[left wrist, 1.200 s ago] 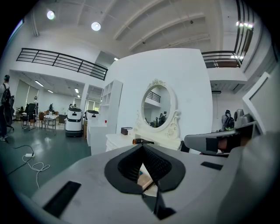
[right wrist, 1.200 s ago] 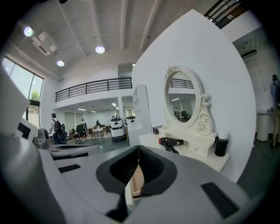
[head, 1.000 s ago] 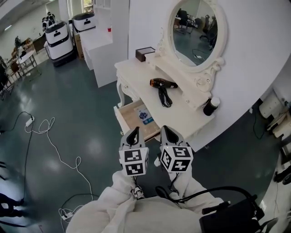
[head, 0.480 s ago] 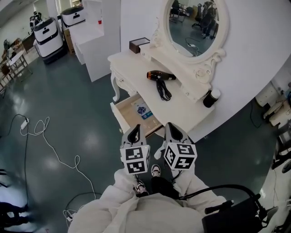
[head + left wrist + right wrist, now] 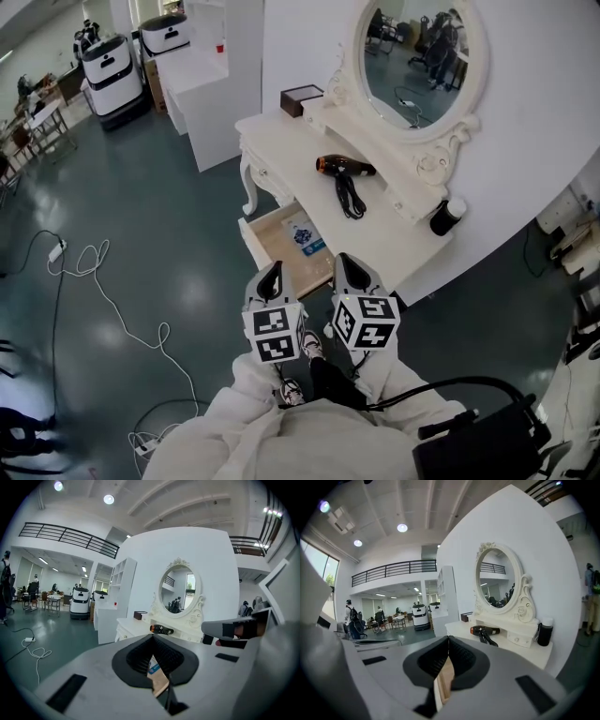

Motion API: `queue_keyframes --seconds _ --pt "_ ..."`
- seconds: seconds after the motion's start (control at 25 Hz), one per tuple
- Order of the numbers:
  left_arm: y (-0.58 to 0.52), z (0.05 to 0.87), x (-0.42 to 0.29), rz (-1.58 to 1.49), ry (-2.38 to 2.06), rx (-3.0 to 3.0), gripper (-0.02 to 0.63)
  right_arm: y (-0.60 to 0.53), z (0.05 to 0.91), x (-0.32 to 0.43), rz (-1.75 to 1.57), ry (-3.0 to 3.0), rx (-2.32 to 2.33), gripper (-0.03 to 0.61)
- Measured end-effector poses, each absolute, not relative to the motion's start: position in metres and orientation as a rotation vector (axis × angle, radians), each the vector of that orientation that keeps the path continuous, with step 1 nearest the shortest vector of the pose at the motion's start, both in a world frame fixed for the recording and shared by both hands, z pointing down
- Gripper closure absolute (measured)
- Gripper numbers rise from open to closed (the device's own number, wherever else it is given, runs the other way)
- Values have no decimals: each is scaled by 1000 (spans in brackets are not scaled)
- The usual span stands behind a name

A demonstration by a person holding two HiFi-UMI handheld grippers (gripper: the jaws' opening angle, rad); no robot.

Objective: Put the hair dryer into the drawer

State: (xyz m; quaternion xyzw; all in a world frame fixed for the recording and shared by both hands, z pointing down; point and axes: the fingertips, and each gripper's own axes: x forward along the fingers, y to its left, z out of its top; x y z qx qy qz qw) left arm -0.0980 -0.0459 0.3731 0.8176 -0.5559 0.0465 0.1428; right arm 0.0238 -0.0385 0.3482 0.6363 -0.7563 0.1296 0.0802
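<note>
Approach appears to be in hand. The left gripper (image 5: 274,274) and right gripper (image 5: 345,266) are hovering short of the table (image 5: 398,239), both closed and empty. The hair dryer (image 5: 343,168) is lying on the table, beyond the open drawer (image 5: 265,242). The next move is likely calling for opening one gripper over the dryer. Print on the blue packet (image 5: 306,236) in the drawer is proving unreadable.

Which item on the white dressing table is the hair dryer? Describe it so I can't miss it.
Find the white dressing table under the oval mirror. The hair dryer lies mid-tabletop, just in front of the mirror's base. Unlike the brown box and the white-capped black bottle at the ends, it is black with a bundled cord.
</note>
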Motion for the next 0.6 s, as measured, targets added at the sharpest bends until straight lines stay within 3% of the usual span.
queue_keyframes --seconds 0.6 --pt "-111 375 -79 201 -1620 2373 620 -107 351 35 429 -2313 1868 517"
